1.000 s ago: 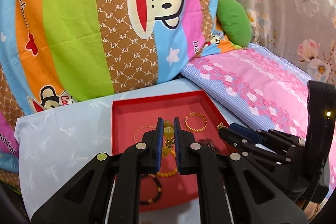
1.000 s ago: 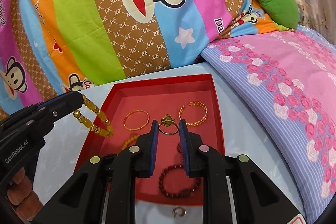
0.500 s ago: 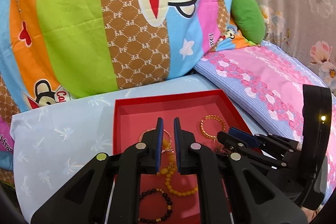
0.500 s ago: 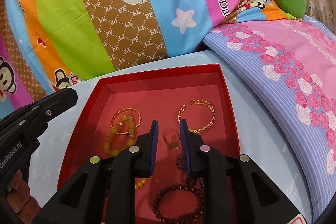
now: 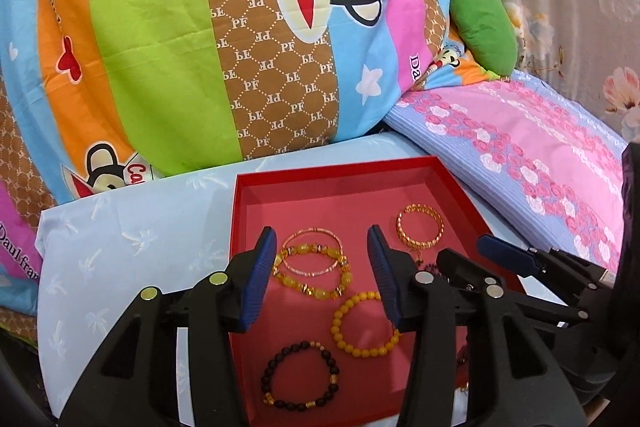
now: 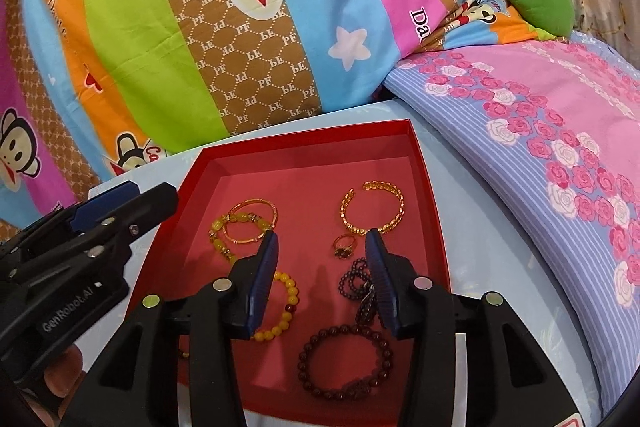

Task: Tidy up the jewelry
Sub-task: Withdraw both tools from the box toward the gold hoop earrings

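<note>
Jewelry lies spread over the floor of the red tray (image 5: 240, 227), which sits on a pale blue sheet (image 5: 132, 239) right in front of both tongs. Between the fingers of the left tongs (image 5: 322, 279) are a thin gold bangle (image 5: 298, 239) overlapped by a yellow stone bracelet (image 5: 316, 287), with an amber bead bracelet (image 5: 366, 325) and a black bead bracelet (image 5: 300, 375) nearer the tool. Ahead of the right tongs (image 6: 322, 275) are a gold ring (image 6: 343, 246) and an open gold cuff (image 6: 374, 207); a dark small-bead strand (image 6: 360, 283) touches its right finger, and a maroon bead bracelet (image 6: 345, 361) lies lower, between the handles. These pieces look light. The beaded ones should be floppy and roll on their cords, so pinching across a few beads seems safest; the bangle and cuff look stiff and slick, best taken across the band; the ring is tiny and could skid on the tray. Both tongs are spread wide and carry nothing. Each is held low and tilted down toward the tray, the left one over its left half, the right one over its right half, side by side.
</note>
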Motion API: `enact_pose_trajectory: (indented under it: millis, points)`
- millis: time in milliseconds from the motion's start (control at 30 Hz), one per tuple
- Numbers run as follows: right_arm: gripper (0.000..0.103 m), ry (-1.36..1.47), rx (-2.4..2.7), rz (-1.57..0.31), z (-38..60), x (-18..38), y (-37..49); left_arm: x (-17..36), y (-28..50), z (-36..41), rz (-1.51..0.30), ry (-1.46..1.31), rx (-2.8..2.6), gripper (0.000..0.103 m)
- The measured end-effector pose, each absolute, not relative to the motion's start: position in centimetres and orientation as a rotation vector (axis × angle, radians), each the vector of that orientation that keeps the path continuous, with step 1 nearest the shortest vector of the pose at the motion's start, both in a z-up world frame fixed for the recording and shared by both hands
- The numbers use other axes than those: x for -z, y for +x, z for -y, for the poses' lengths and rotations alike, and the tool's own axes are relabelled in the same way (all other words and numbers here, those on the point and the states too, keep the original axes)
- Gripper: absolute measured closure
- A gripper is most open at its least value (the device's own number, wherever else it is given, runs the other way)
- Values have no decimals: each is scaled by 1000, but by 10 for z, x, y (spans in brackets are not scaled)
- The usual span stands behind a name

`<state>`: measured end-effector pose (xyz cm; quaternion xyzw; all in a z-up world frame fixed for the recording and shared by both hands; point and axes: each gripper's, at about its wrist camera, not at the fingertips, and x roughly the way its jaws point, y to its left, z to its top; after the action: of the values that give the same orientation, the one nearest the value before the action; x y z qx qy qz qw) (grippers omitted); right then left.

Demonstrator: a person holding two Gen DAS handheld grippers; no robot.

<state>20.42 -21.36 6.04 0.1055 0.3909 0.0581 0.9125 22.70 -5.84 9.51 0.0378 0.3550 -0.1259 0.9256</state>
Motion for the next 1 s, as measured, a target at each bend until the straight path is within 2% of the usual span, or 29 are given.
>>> enact_pose_trajectory:
  millis: [267,667,1000]
  points:
    - [58,181,-106,-788,206,-65,173,-94,200,59,-731,84,250,56]
    - [57,147,-62,-775,206,-61,115,-93,150,49,-724,74,237,48]
    - [57,104,-16,-805,207,-38,75,-64,118,27,-775,60,183,48]
